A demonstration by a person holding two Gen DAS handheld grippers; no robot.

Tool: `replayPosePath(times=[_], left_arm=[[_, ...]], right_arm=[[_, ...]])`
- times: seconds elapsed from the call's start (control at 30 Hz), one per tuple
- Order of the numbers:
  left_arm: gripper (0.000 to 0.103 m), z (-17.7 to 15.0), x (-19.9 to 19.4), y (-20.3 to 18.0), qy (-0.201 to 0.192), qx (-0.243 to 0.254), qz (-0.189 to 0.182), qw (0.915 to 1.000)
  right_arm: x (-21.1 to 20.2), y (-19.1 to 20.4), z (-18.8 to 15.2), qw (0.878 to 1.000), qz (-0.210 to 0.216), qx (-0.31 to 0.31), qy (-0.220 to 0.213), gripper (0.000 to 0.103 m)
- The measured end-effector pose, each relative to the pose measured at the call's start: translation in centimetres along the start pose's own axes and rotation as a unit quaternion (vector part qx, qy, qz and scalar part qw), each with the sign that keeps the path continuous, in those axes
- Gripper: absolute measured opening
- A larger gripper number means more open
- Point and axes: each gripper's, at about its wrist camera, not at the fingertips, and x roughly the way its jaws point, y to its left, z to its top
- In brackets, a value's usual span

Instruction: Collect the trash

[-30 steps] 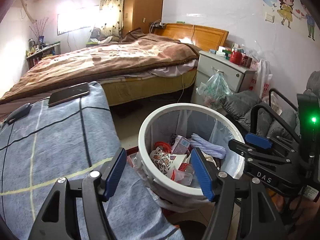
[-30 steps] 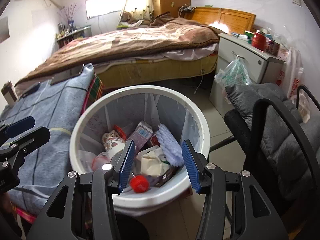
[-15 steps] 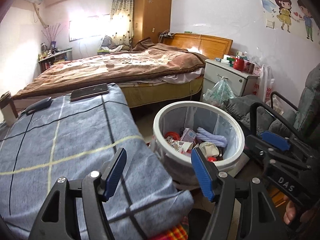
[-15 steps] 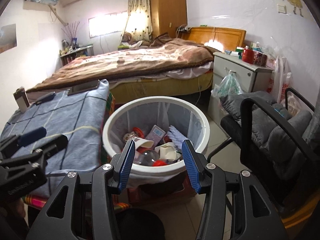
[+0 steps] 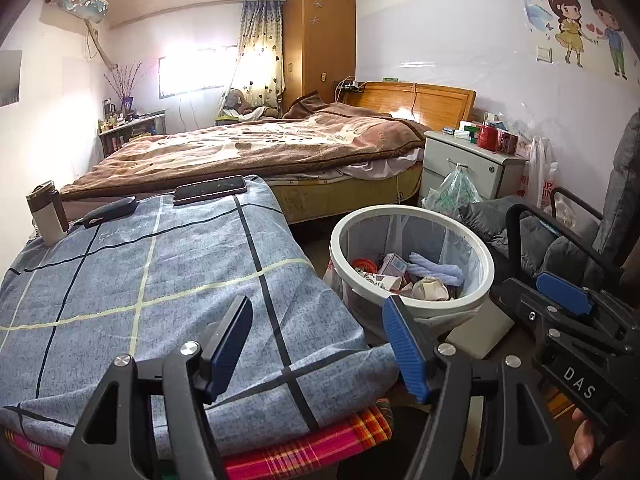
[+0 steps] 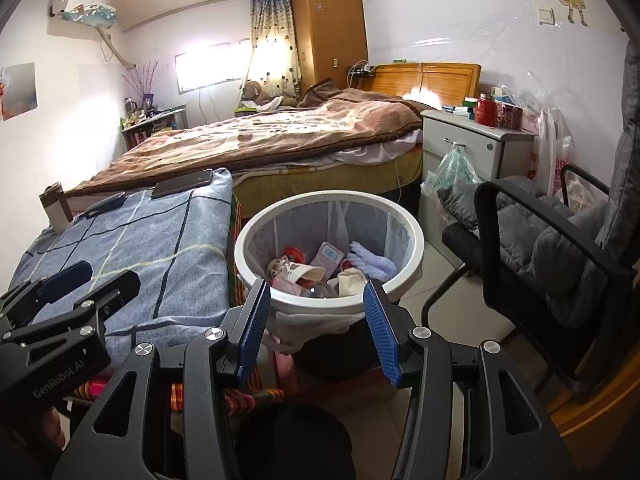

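Trash bin [image 6: 414,236], full of litter, sits beyond right hand-held gripper [image 6: 316,320], right of left hand-held gripper [image 5: 316,344]; both jaws wide, empty, above blue-clothed table [image 5: 140,272].

Daylight is blowing out the window [image 5: 192,76] behind a patterned curtain [image 5: 260,52]. A wooden wardrobe [image 5: 320,40] is standing by the bed [image 5: 260,148]. A white nightstand [image 6: 476,144] is sitting against the stickered wall [image 5: 568,28]; a grey-cushioned chair [image 6: 560,240] is standing on the tiled floor [image 6: 452,308].
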Motion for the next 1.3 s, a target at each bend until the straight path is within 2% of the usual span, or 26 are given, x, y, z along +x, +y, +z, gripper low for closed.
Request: replayPosePath(times=[0.17,0.63,1.3], left_arm=[[0.07,-0.3,-0.1,0.0,-0.001,-0.004,-0.01,0.9999],[0.07,-0.3,-0.2,0.0,0.0,-0.008,0.005,1.0],[0.07,-0.2,-0.6,-0.3,-0.004,-0.008,0.005,0.9999]], right_arm=[[-0.4,-0.1,-0.3,1.0,-0.003,0.006,-0.004,0.051],[-0.6,0.3,-0.8,1.0,-0.013,0.005,-0.002,0.051],[-1.0,0.6,-0.7,1.0,-0.014,0.005,-0.006,0.051]])
